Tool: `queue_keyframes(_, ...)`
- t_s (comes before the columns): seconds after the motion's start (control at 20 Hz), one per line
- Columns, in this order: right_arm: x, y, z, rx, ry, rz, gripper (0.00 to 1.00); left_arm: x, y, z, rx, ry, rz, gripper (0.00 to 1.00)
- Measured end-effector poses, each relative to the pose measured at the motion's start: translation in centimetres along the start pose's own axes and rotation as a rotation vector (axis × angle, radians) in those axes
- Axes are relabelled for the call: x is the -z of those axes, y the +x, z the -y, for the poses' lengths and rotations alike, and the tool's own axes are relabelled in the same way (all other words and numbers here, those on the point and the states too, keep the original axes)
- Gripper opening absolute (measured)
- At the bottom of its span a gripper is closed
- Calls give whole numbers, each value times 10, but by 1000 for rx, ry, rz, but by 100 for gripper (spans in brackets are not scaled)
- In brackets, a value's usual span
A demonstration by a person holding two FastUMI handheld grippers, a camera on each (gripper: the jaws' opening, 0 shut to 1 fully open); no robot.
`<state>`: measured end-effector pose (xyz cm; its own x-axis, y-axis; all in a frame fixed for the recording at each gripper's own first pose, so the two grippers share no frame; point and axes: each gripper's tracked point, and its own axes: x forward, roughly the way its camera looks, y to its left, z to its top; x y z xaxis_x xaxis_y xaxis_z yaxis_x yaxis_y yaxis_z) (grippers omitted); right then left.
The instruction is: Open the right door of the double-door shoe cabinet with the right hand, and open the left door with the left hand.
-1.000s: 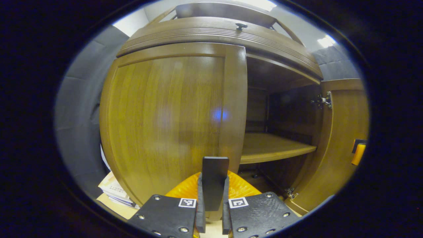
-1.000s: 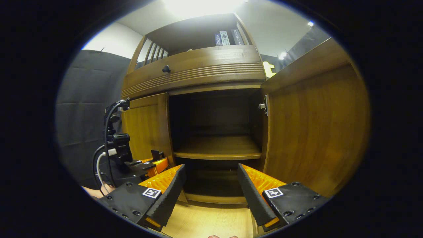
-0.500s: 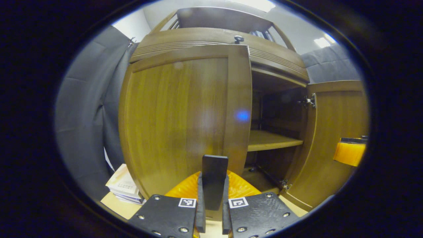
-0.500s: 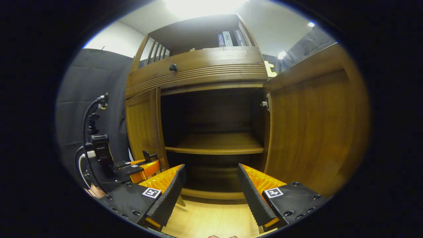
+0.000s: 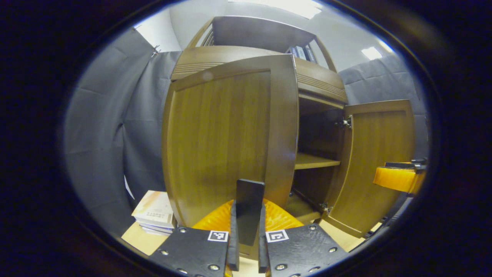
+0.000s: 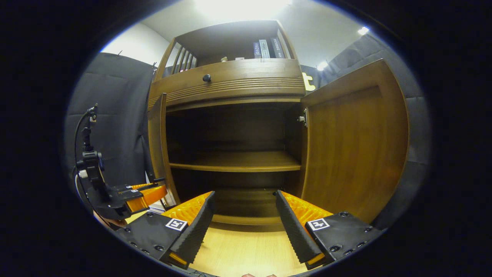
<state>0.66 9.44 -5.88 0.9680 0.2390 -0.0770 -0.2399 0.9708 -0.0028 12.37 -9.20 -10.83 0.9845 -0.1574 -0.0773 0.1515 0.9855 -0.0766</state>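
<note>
The left door had swung wider, left tongs clamped on its handle; right tongs gaped empty at frame bottom, both doors nearly open.

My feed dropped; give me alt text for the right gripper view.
Both cabinet doors stand open: the right door swung wide, the left door edge-on, with a bare shelf between. The right claw is open near the floor, and the left claw is at the left door's edge.

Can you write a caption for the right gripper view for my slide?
Open tongs face the cabinet, both doors swung wide, shelf bare.
</note>
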Motion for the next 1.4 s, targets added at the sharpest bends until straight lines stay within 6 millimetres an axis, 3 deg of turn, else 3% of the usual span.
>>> queue_keyframes(0.25, 9, -15, -8, 5, -1, -4, 96, 1, -32, -20, 0, 12, 7, 19)
queue_keyframes(0.6, 7, -12, -27, -26, 0, -5, 95, -5, -75, -55, -20, -18, 30, 21)
queue_keyframes(0.85, 9, -13, -28, -33, -5, -8, 98, -7, -96, -80, 20, -15, 61, 22)
queue_keyframes(1.0, 4, -13, -25, -23, 1, -14, 98, -10, -108, -93, 52, 7, 78, 22)
queue_keyframes(1.4, -9, -18, 3, 54, -33, -18, 95, -13, -124, -160, 38, 47, 78, 22)
